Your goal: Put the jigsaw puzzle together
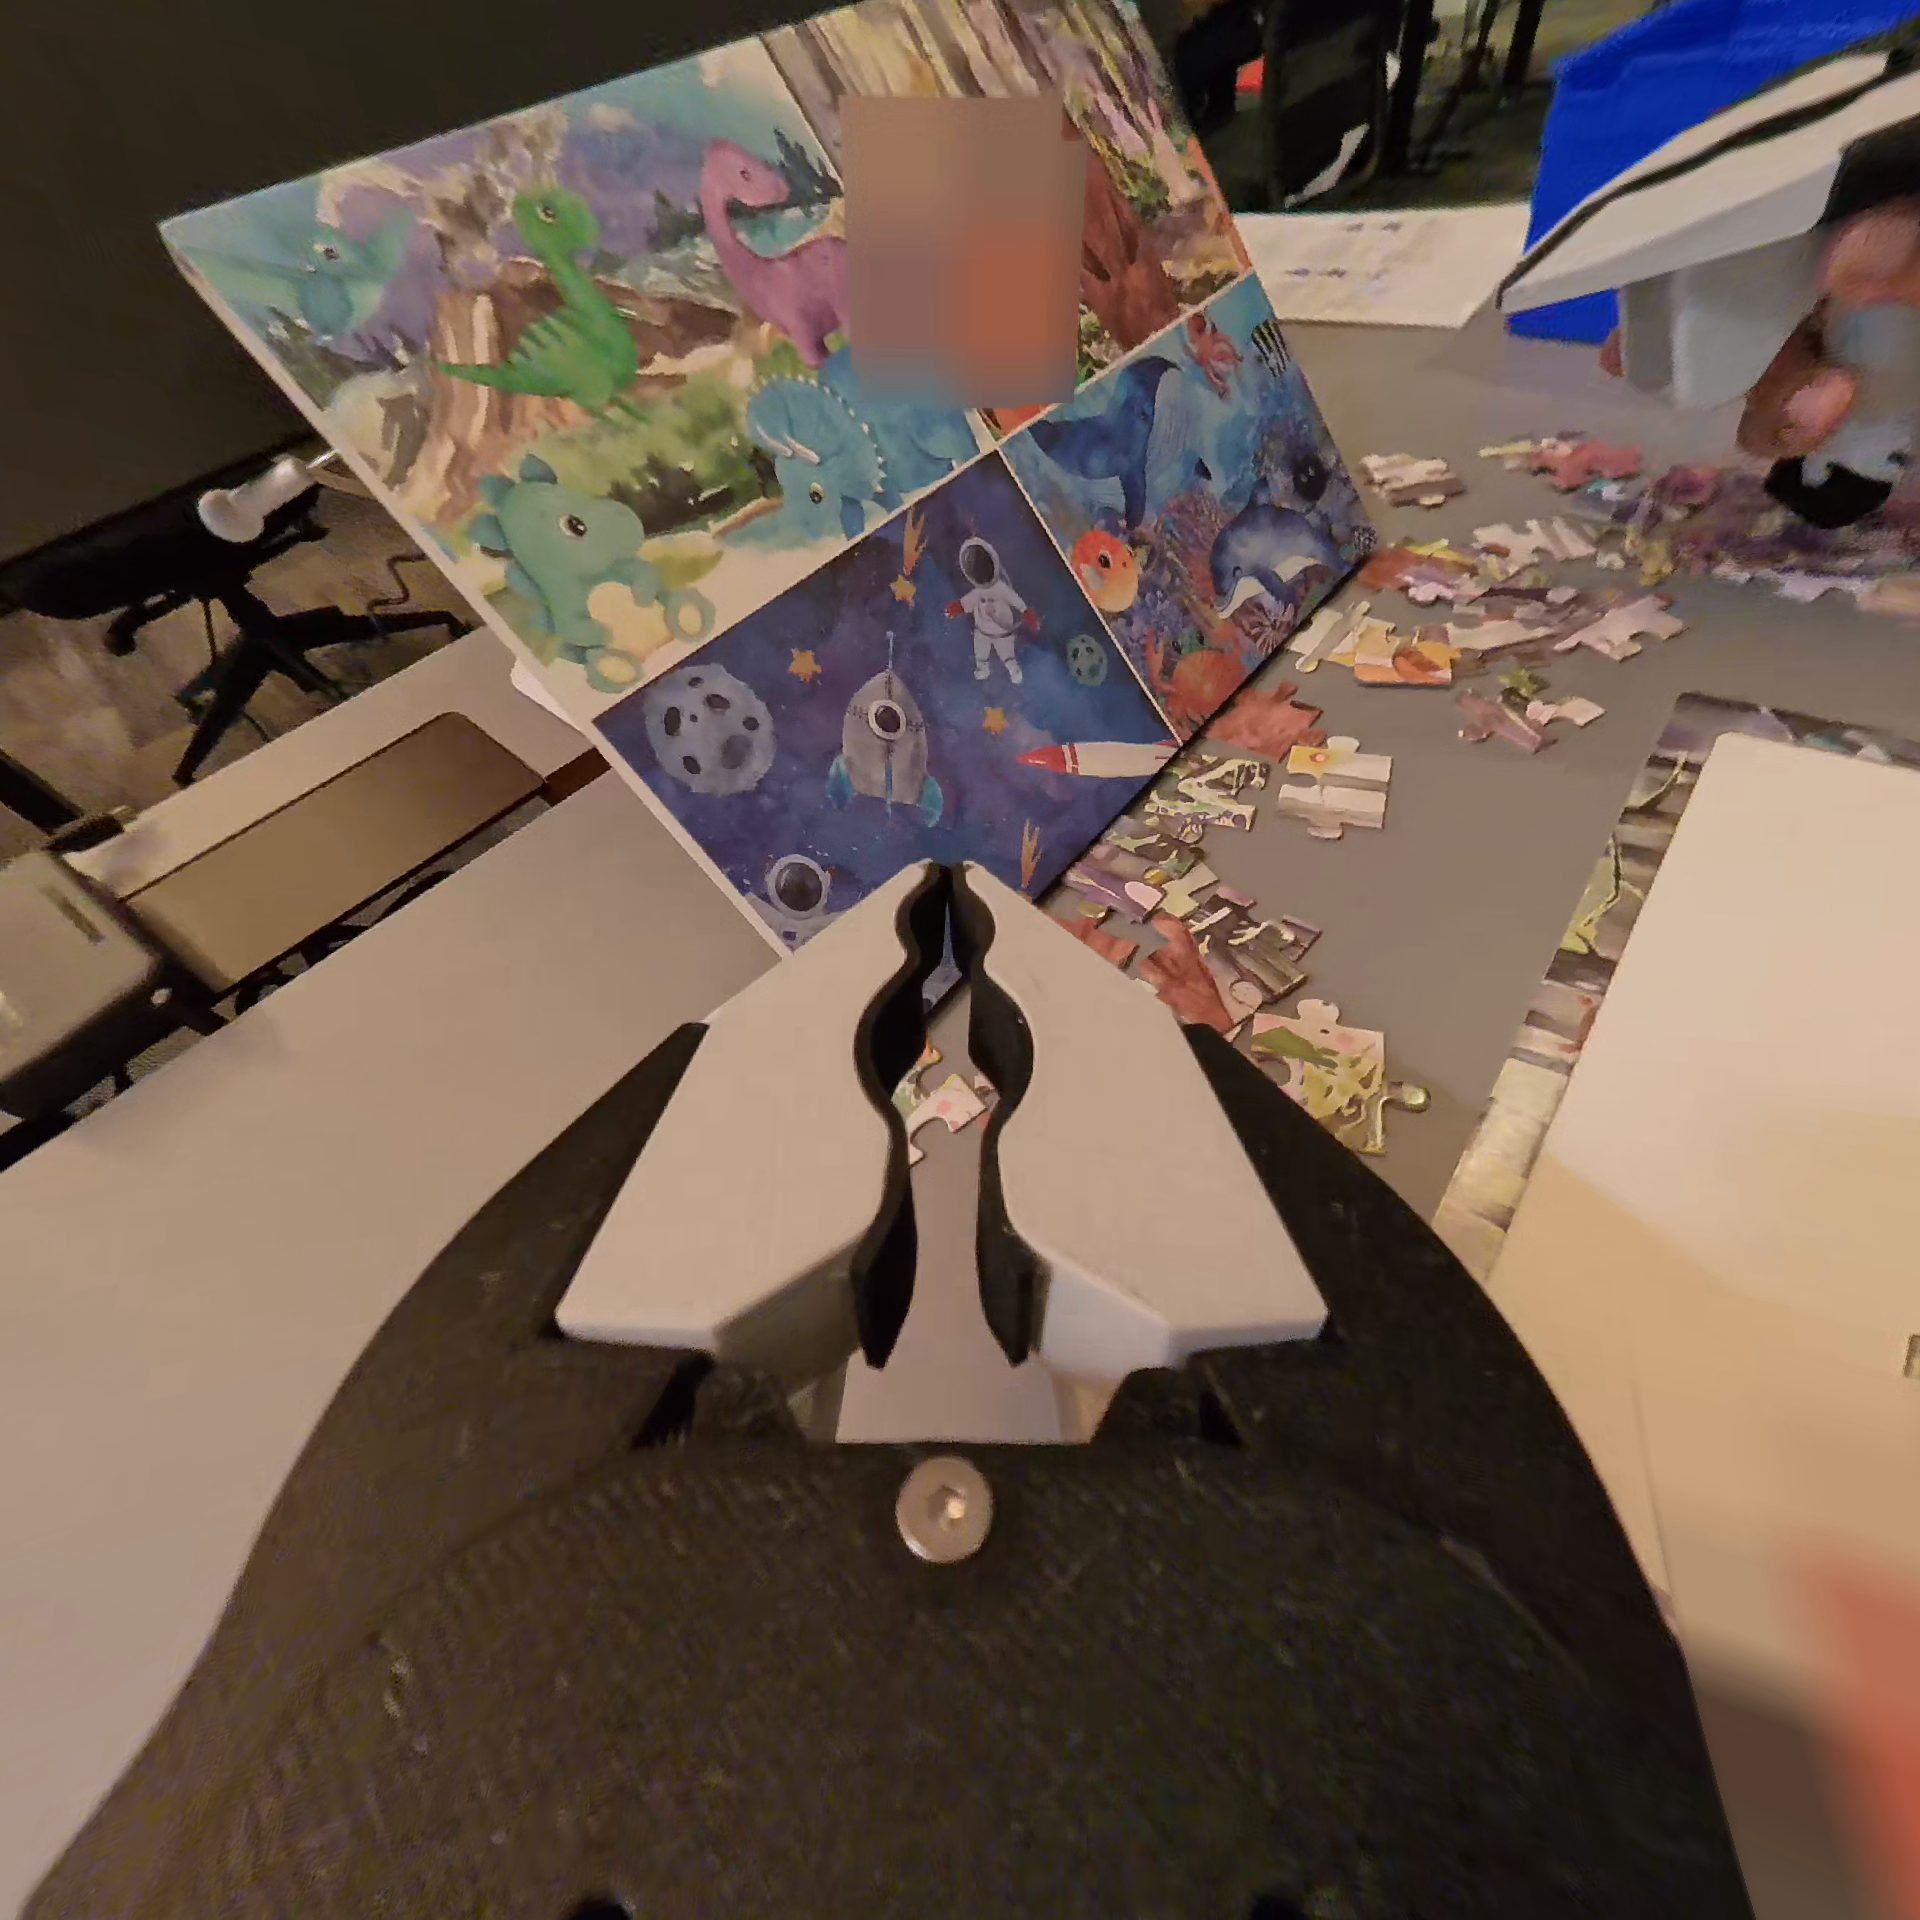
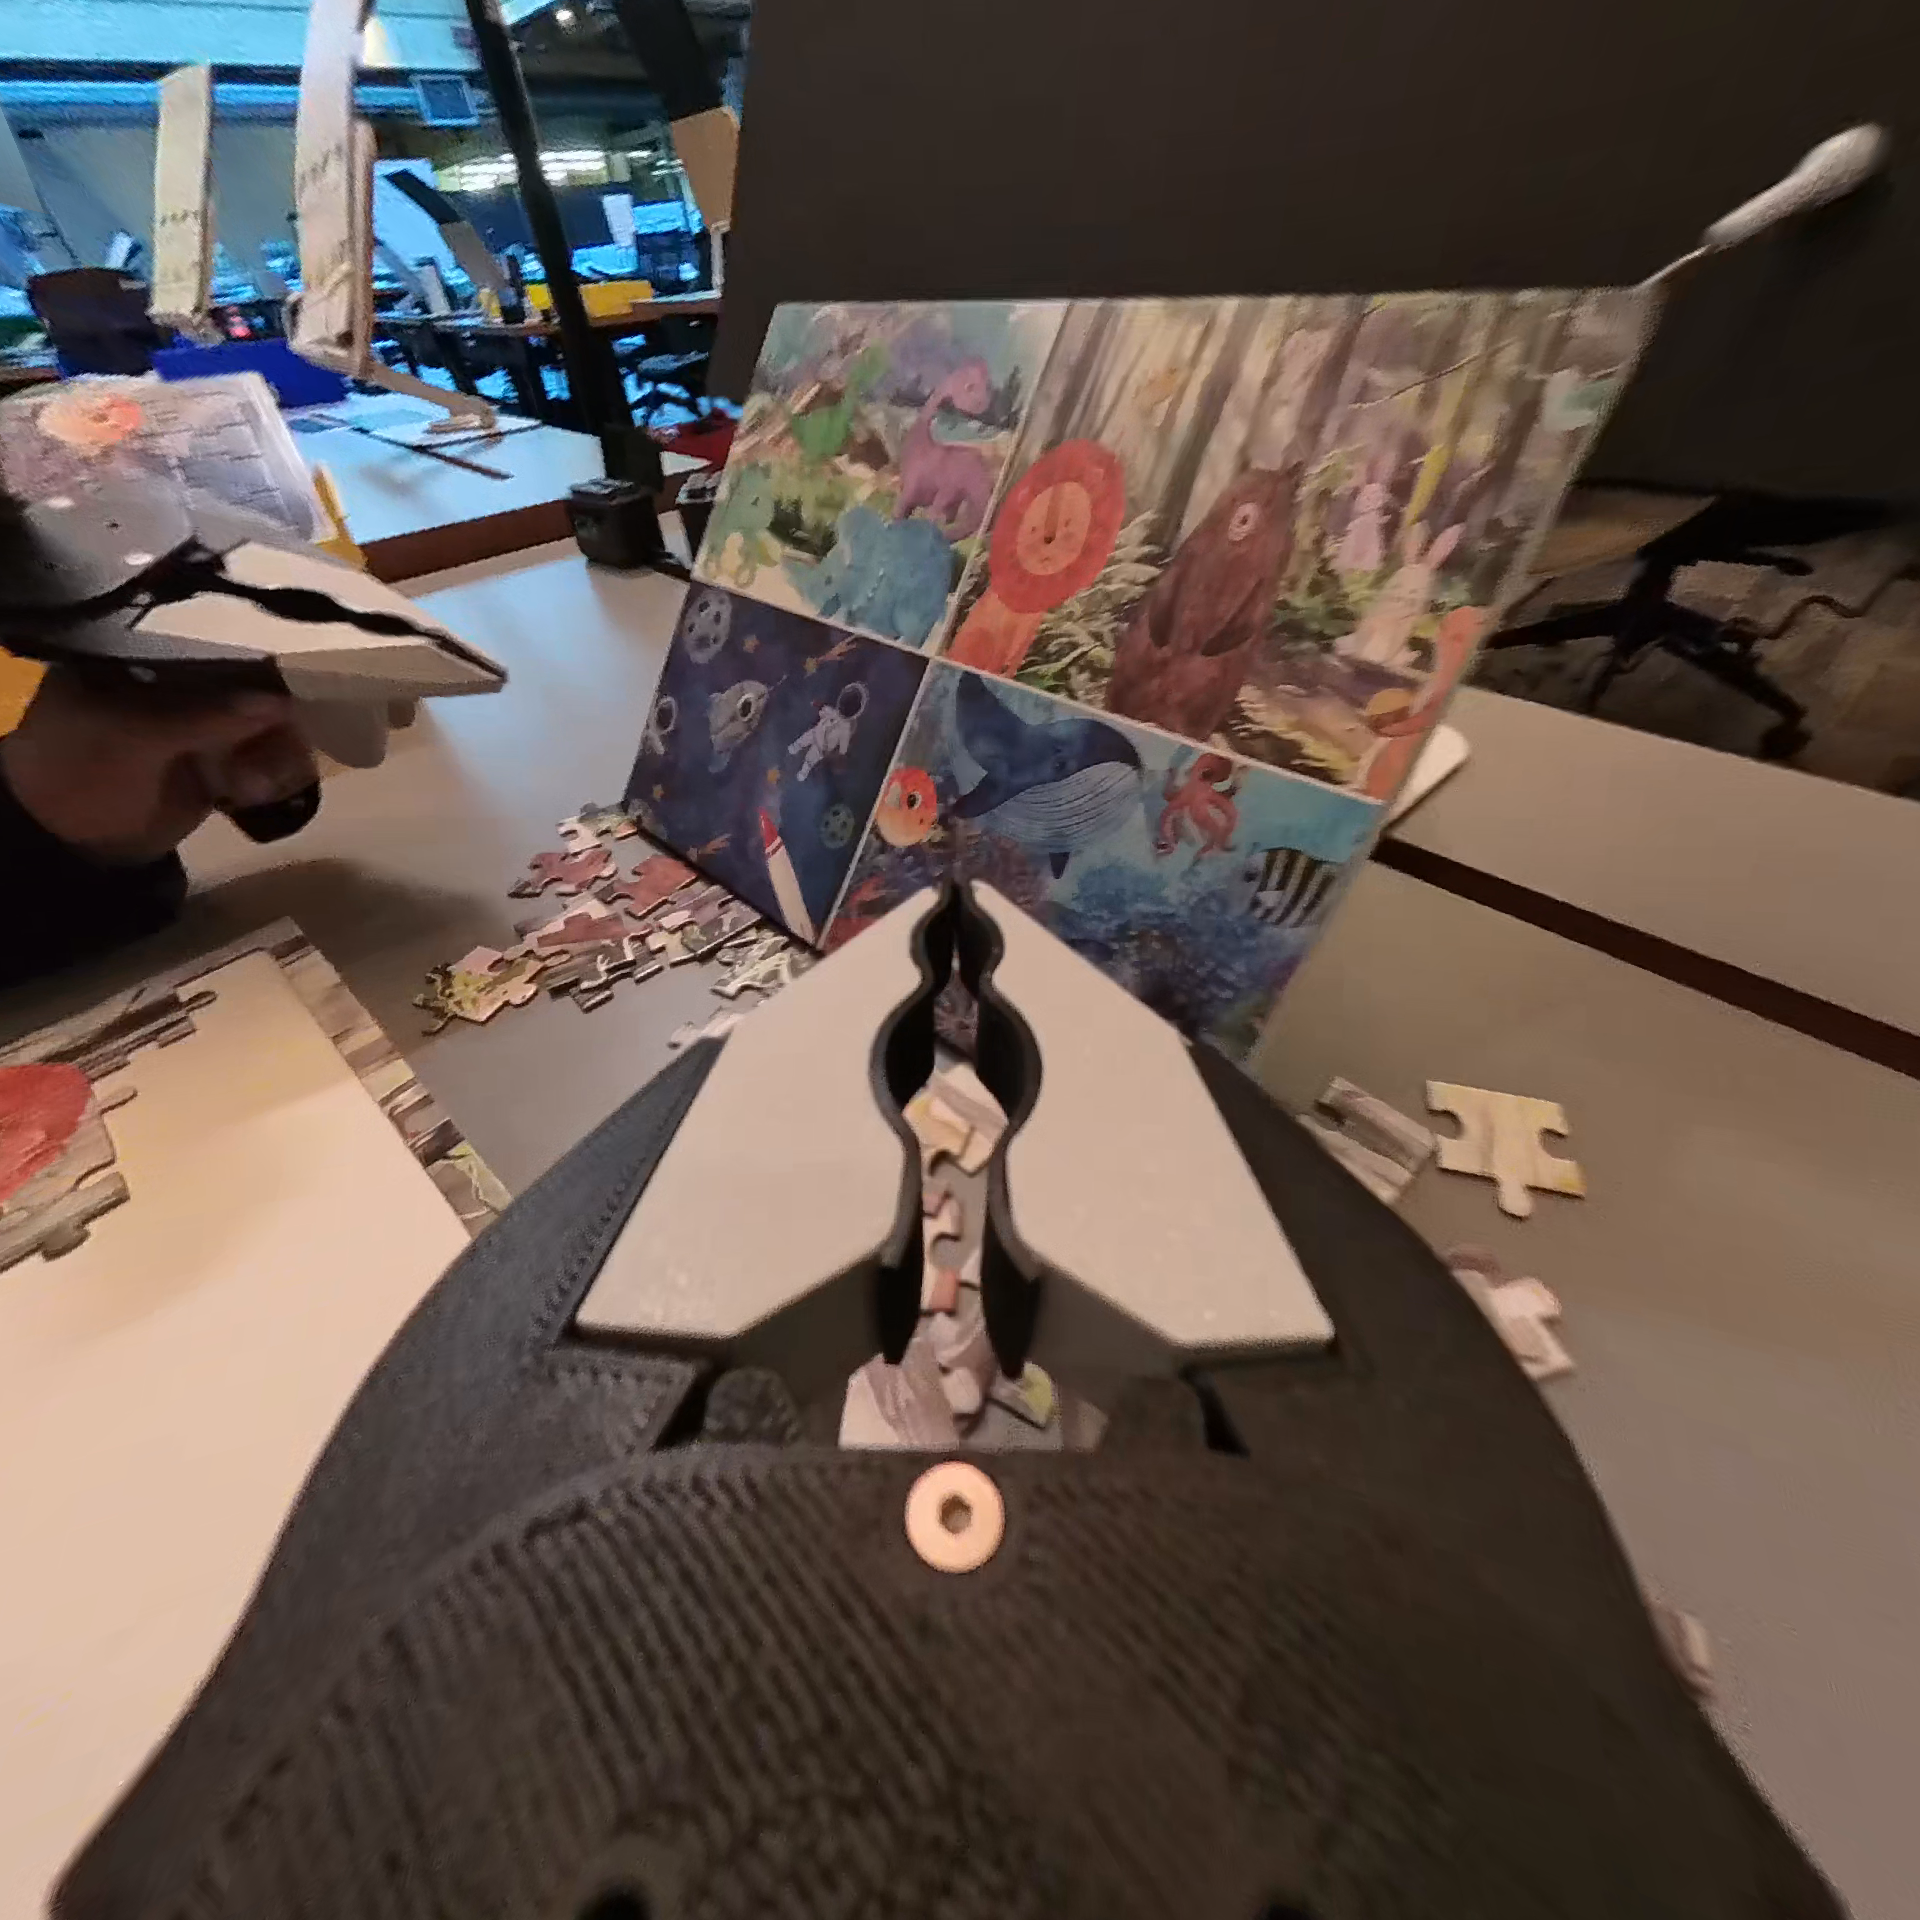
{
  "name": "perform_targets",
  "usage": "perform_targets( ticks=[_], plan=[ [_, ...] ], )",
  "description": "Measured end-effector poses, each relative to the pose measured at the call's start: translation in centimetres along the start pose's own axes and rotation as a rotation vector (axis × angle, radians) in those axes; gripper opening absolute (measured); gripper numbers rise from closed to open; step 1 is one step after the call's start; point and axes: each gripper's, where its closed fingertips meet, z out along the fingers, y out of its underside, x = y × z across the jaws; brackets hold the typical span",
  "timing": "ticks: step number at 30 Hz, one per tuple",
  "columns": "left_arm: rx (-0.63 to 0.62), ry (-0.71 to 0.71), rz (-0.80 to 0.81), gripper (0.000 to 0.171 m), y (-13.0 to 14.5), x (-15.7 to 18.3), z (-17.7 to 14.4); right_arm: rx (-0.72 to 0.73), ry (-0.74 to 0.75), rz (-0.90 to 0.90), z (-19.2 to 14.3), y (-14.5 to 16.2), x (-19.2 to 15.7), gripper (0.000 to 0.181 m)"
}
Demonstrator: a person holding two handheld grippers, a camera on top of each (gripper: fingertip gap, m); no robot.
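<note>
Grey table [image 1: 1455, 894]: loose puzzle pieces [image 1: 1226, 935] scattered, propped picture board [image 1: 831, 520], white puzzle tray [image 1: 1745, 1039].

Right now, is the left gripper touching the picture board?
Apart. The right wrist view shows the left gripper held in the air, shut, with bare table between it and the picture board.

Propped picture board [image 2: 1091, 623] blocks ahead; loose pieces [image 2: 603, 935] crowd the table [image 2: 1662, 1351] before it.

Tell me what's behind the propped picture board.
Behind the picture board a dark partition rises, with an office chair to its right. A white edge pokes out at its lower right corner; whatever props it up is covered by the board.
</note>
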Motion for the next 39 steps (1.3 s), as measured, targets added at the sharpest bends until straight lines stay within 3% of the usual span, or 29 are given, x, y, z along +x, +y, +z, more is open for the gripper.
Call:
perform_targets(
  ticks=[11, 18, 24, 32, 39],
  plan=[
    [0.045, 0.028, -0.092, 0.0, -0.2, -0.3, -0.2, -0.027, 0.231, -0.148, -5.1, -2.4, 3.6, 0.0],
    [0.021, 0.038, -0.133, 0.0, 0.8, -0.9, 0.0, -0.039, 0.264, -0.138, -6.3, -1.1, 5.2, 0.0],
    [0.003, 0.06, -0.123, 0.0, 1.0, -0.4, 0.3, 0.15, 0.284, -0.093, -7.9, -3.7, 5.3, 0.0],
    [0.012, 0.065, -0.146, 0.0, 1.1, -0.6, 0.3, 0.1, 0.262, -0.04, -7.1, -2.1, 5.7, 0.0],
    [0.019, 0.079, -0.165, 0.0, 1.0, -0.5, 0.2, 0.007, 0.268, -0.037, -6.0, -0.4, 5.8, 0.012]
  ],
)
